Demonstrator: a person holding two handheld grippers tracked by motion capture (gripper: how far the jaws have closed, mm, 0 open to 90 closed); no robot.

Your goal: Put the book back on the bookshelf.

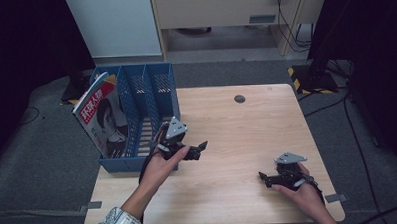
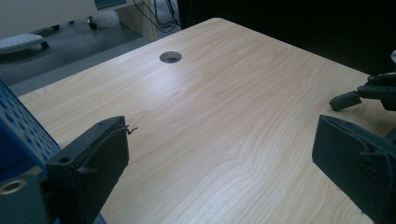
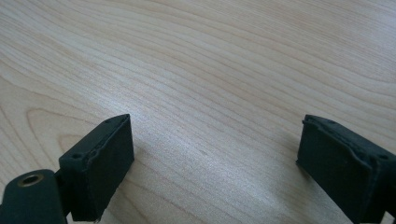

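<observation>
- High view, nearest the person: the right gripper (image 1: 269, 178), black and angular with a grey three-cornered plate on top, sits low over the pale wooden table (image 1: 237, 135), well to the right of the blue file rack (image 1: 136, 116) and closer to the near edge.
- In the right gripper view its two blocky, matt black jaws stand wide apart over bare wood grain, nothing between them.
- A little farther in, the left gripper (image 1: 198, 149) is held just beside the file rack's near right corner, its tips pointing away from the rack across the table.
- In the left gripper view its jaws are also spread wide, with only smooth, light-grained board between them; a perforated blue wall of the rack shows at the left edge, and the other gripper's dark tips lie off to the right.
- The file rack is blue plastic with slotted, grid-like dividers forming upright compartments; it stands on the table's left side.
- A magazine (image 1: 102, 115) with a glossy red-and-white cover leans tilted in the rack's leftmost compartment.
- Beyond the rack, toward the far edge, a small round cable hole (image 1: 239, 98) is cut in the tabletop.
</observation>
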